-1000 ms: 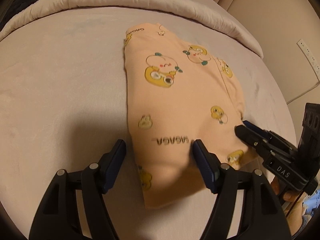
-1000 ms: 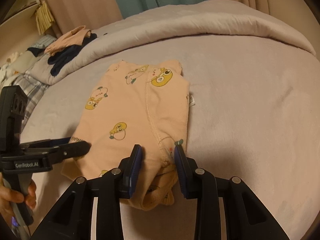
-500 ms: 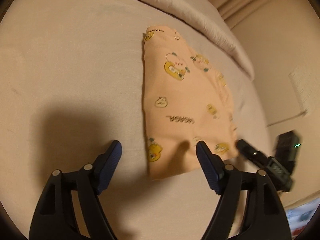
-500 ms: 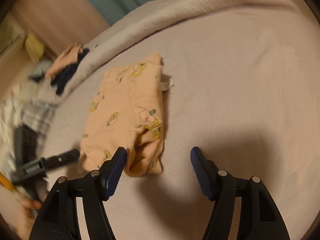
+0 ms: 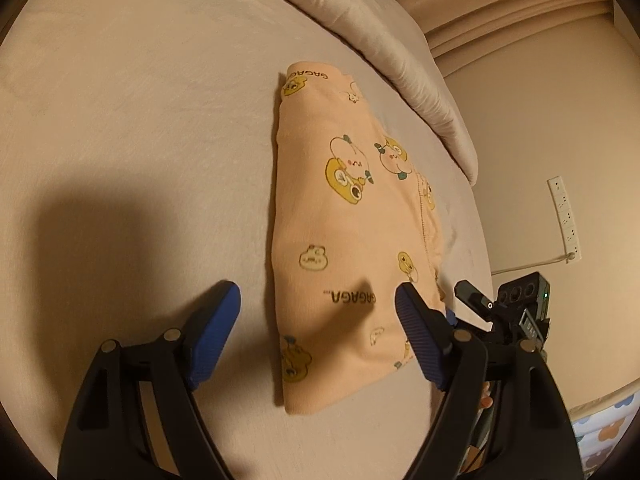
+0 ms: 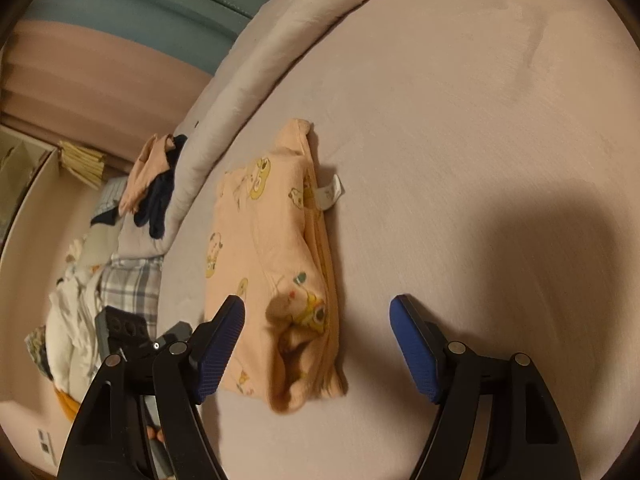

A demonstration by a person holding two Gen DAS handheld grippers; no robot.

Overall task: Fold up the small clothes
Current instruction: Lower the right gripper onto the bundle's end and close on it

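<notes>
Both grippers have let go of the folded garment point(image 5: 352, 240) and drawn back; their jaws have just been opening. Left gripper point(image 5: 318, 336) stands wide, the garment's near edge lying between its fingers untouched on the bed point(image 5: 140, 140). Right gripper point(image 6: 316, 346) likewise wide. "GAGAGA" is printed on the cloth. Only the right view shows the white tag point(image 6: 331, 192) and the clothes pile point(image 6: 156, 184).

Room held a bed point(image 5: 140, 128) under a pale pinkish-grey cover, a rolled quilt point(image 5: 400, 60) along its far edge, beige curtains point(image 5: 520, 12), a teal curtain point(image 6: 160, 4), a wall-mounted power strip point(image 5: 565, 216), and warm dim light casting broad shadows.
</notes>
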